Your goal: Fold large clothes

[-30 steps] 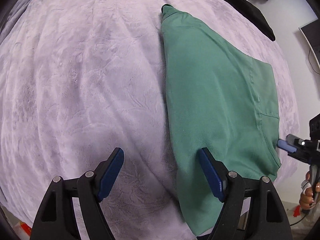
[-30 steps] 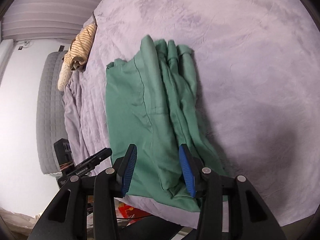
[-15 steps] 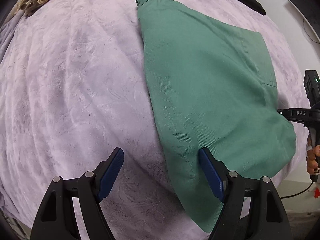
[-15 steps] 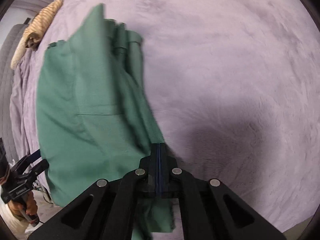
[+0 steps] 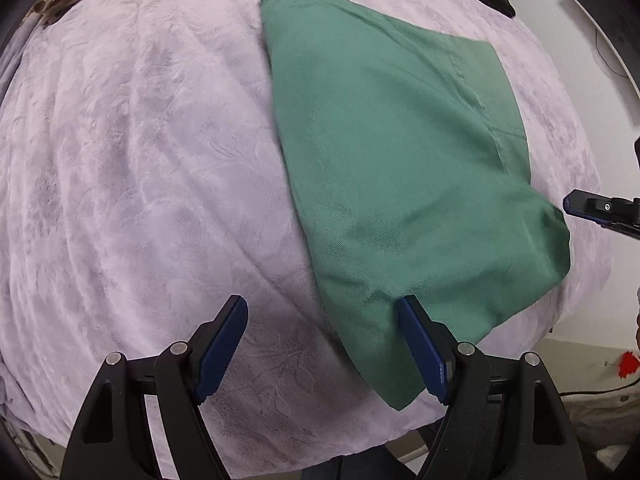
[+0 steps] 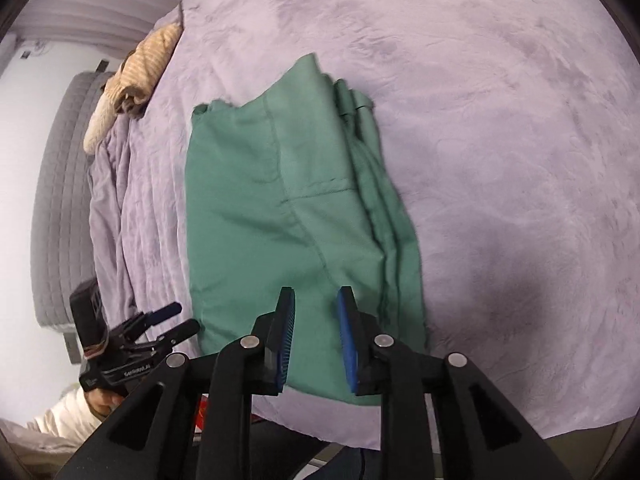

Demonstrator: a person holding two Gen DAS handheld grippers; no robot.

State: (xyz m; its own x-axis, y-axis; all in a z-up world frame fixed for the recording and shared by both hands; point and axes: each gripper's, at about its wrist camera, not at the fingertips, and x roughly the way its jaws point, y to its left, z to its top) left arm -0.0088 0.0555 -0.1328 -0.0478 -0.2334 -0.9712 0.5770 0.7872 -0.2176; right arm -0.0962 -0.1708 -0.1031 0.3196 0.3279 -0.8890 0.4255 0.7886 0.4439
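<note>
The right gripper point(image 6: 316, 336) hangs over the near edge of the green garment point(image 6: 280, 208), its jaws opening with nothing pinched between them. The left gripper point(image 5: 322, 344) stands wide and empty, one finger over the garment's near corner. The garment lies folded on the lilac blanket point(image 6: 500, 120). The stacked layers along its right edge look loose; a grab catching only the top layer could pull the fold apart. A striped cloth point(image 6: 136, 76) lies bunched near the grey headboard point(image 6: 56, 200).
</note>
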